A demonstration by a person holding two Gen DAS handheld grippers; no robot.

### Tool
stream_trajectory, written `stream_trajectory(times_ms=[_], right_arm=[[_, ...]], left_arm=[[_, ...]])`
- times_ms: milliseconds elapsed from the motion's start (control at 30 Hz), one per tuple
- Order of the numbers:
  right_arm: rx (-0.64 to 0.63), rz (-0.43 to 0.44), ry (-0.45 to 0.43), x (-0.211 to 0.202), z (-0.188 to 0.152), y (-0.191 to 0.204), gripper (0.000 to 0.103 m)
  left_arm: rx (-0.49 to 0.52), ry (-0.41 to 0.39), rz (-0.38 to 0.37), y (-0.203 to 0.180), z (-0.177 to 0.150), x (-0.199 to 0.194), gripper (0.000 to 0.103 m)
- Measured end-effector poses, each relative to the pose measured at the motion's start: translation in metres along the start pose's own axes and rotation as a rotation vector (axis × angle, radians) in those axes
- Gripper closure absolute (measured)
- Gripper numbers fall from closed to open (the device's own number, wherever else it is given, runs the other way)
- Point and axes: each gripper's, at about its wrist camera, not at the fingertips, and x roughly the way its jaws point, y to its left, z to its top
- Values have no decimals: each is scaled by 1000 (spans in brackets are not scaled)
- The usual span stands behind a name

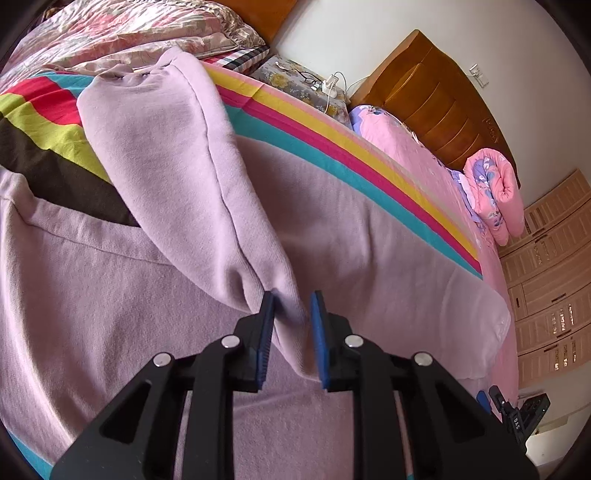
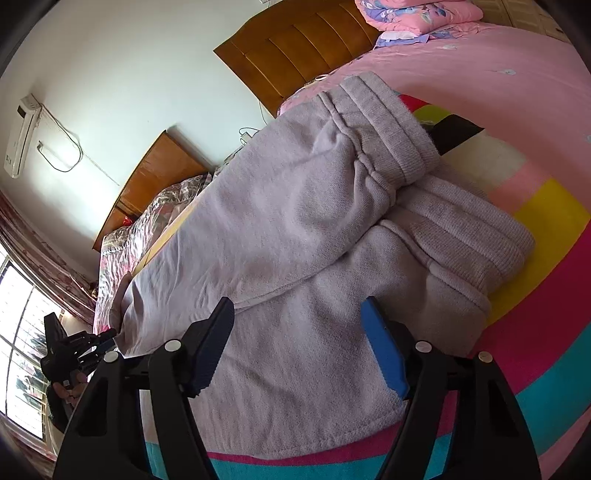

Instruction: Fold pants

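Observation:
Lilac fleece pants (image 1: 332, 221) lie on a rainbow-striped bedsheet (image 1: 332, 129). My left gripper (image 1: 291, 310) is shut on the end of one pant leg (image 1: 166, 147) and holds it lifted above the rest of the pants. In the right wrist view the pants (image 2: 295, 240) lie with one leg doubled over, and the ribbed waistband (image 2: 406, 129) is at the far end. My right gripper (image 2: 299, 317) is open and empty just above the fabric. The left gripper (image 2: 107, 338) shows at the left edge of that view, on the fabric's corner.
A pink quilt roll (image 1: 495, 192) and wooden headboards (image 1: 443, 110) stand beyond the bed. A floral quilt (image 1: 129, 29) is piled at the far left. A nightstand with glasses and a charger (image 1: 314, 85) sits between the beds. A window (image 2: 18, 332) is at left.

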Motion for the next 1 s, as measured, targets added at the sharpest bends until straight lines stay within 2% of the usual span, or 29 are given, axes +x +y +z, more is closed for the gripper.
stream_trajectory(times_ms=[33, 67, 100, 233, 300, 333, 400, 500, 567, 633, 667, 700, 733, 800, 933, 1000], right_arm=[[3, -1, 0, 0, 1, 0, 35], [4, -5, 1, 1, 2, -1, 37], [5, -9, 3, 2, 2, -1, 39], [-8, -27, 0, 7, 10, 1, 45], [-17, -13, -7, 8, 17, 6, 52], [-20, -7, -5, 10, 20, 10, 52], [5, -11, 29, 17, 24, 10, 52], [20, -33, 67, 26, 19, 10, 55], [37, -33, 55, 26, 18, 7, 57], [73, -33, 48, 27, 23, 2, 61], [82, -36, 42, 28, 26, 1, 62], [87, -37, 33, 30, 29, -1, 72], [84, -48, 27, 33, 31, -1, 80], [81, -47, 12, 35, 34, 2, 90], [-7, -12, -42, 12, 52, 26, 92], [-41, 15, -73, -6, 62, 40, 92]], left_arm=[[-5, -7, -5, 3, -3, -4, 75], [-9, -13, -7, 4, -5, -6, 64], [-10, -16, -9, 6, -6, -7, 59], [8, 3, -10, 3, -2, 5, 59], [3, 19, 4, -1, -1, 12, 57], [2, 25, 3, -2, -2, 14, 54], [-8, 44, 11, -3, -2, 19, 40], [-10, 57, 20, -3, -4, 22, 39], [8, 50, 53, -5, -2, 25, 44], [5, 44, 67, -4, 3, 28, 55], [1, 39, 67, -3, 6, 29, 73], [4, 35, 61, -2, 9, 30, 92], [2, 32, 40, -1, 11, 30, 98], [-19, 12, 10, 1, 13, 24, 98], [28, -76, -69, -12, 28, -20, 98], [77, -134, -82, -27, 27, -53, 98]])
